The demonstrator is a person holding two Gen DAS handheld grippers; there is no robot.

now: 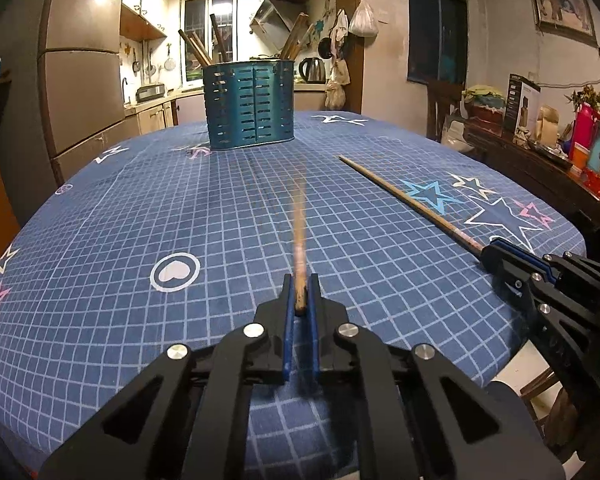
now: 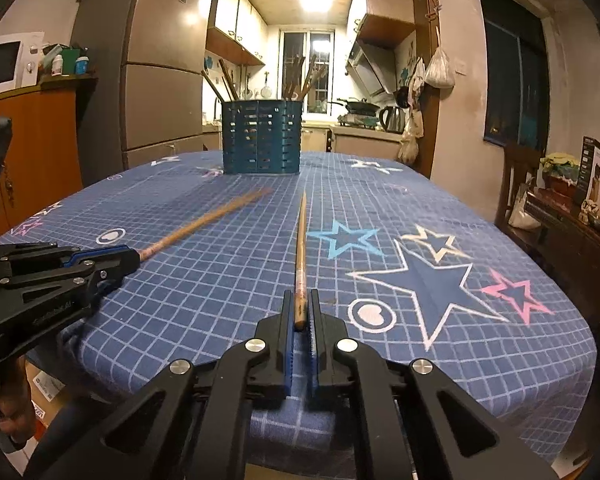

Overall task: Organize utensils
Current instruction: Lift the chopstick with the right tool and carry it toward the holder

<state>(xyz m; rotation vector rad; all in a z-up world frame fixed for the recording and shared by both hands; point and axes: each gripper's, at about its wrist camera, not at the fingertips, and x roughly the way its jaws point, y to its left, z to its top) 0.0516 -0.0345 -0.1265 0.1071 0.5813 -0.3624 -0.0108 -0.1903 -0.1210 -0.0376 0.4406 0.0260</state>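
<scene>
A teal slotted utensil holder [image 1: 250, 104] [image 2: 262, 136] stands at the far side of the table with several wooden sticks in it. My left gripper [image 1: 301, 280] [image 2: 134, 256] is shut on the near end of a wooden chopstick [image 1: 300, 232] [image 2: 204, 220], which looks blurred and points toward the holder. To its right, my right gripper [image 2: 300, 296] [image 1: 490, 250] is shut on the end of a second chopstick [image 2: 301, 240] [image 1: 400, 196]; this one lies along the cloth, tip toward the holder.
The table wears a blue checked cloth [image 1: 140, 208] with stars and hearts. A fridge [image 1: 84, 60] stands at the left. A sideboard [image 1: 540, 160] with boxes and bottles and a wooden chair [image 2: 516, 184] are at the right. The kitchen counter lies beyond.
</scene>
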